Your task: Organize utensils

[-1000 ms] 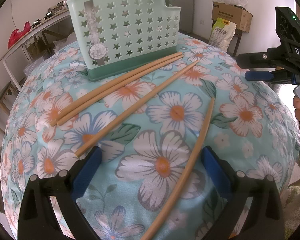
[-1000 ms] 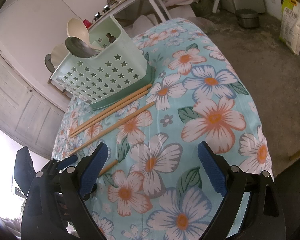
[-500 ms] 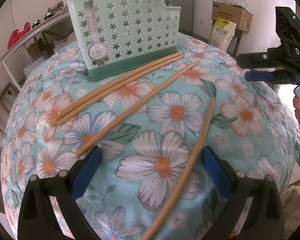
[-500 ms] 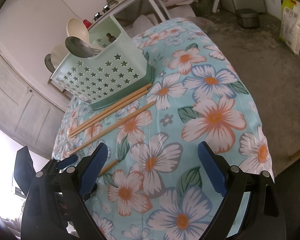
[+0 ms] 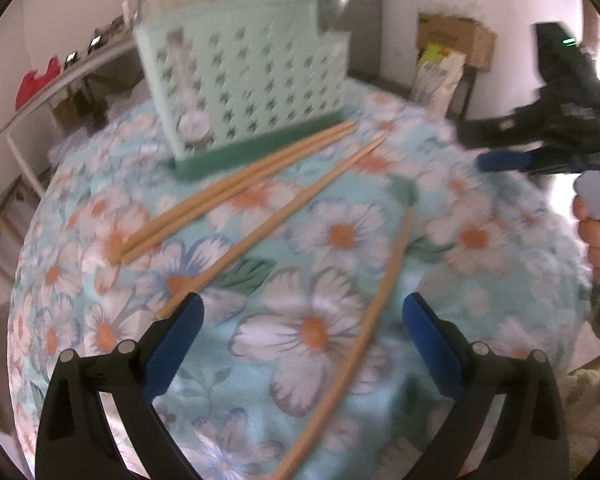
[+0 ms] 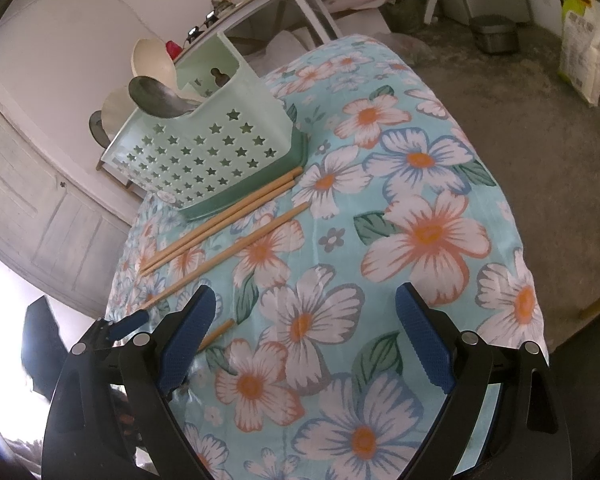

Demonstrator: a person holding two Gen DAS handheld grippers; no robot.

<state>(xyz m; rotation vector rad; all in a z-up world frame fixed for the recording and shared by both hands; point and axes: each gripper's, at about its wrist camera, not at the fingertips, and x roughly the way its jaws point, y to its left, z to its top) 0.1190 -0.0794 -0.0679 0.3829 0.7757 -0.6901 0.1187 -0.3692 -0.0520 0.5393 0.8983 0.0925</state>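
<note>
Both tongs gape wide, nothing in either. Left tongs (image 5: 300, 344) straddle the nearest chopstick (image 5: 364, 320), prob. lining up a pick. Right tongs (image 6: 304, 332) hover over bare cloth. Three more chopsticks (image 6: 224, 220) lie by the caddy (image 6: 204, 152) on the bench (image 6: 440, 208), w/ spoons (image 6: 156, 96) standing inside.

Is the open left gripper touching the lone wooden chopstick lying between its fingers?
Cannot tell. In the left wrist view, the chopstick passes between the gripper's spread fingers without visible contact, but height is unclear.
</note>
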